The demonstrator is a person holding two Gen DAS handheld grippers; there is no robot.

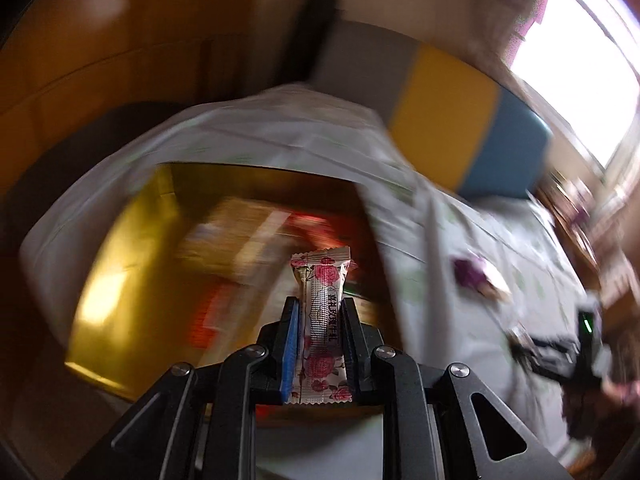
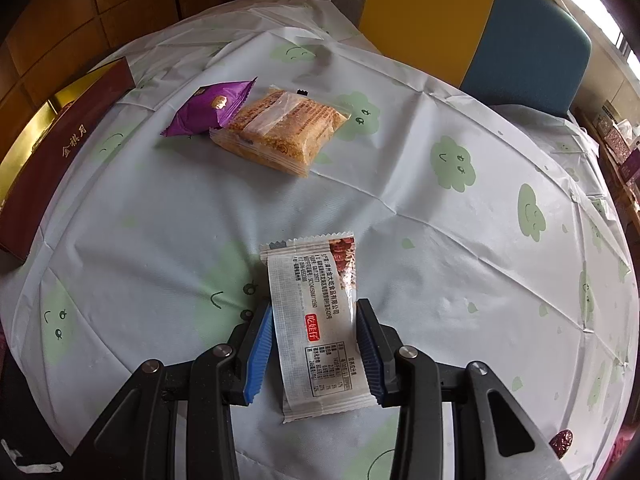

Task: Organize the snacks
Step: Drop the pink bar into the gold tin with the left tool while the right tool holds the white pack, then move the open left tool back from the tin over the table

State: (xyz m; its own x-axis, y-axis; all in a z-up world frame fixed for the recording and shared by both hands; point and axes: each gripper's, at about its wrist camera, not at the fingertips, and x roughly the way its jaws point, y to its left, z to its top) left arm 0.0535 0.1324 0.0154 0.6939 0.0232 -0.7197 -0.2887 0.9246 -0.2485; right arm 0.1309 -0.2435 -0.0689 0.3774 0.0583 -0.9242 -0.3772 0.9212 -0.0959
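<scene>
My left gripper [image 1: 319, 306] is shut on a slim white snack packet with pink roses [image 1: 322, 312] and holds it above an open gold-lined box [image 1: 120, 248] with blurred red and orange packets inside. My right gripper [image 2: 314, 312] has its jaws on both sides of a white date-snack packet [image 2: 316, 320], printed side up, low over the tablecloth. A purple packet [image 2: 208, 108] and an orange clear-wrapped cake packet [image 2: 280, 128] lie side by side, touching, farther back on the table.
A white tablecloth with green smiling clouds [image 2: 440, 220] covers the round table. The dark red box side [image 2: 60, 152] stands at the table's left edge. A yellow and blue chair back [image 2: 480, 28] is behind the table. A loose red date [image 2: 562, 440] lies at the front right.
</scene>
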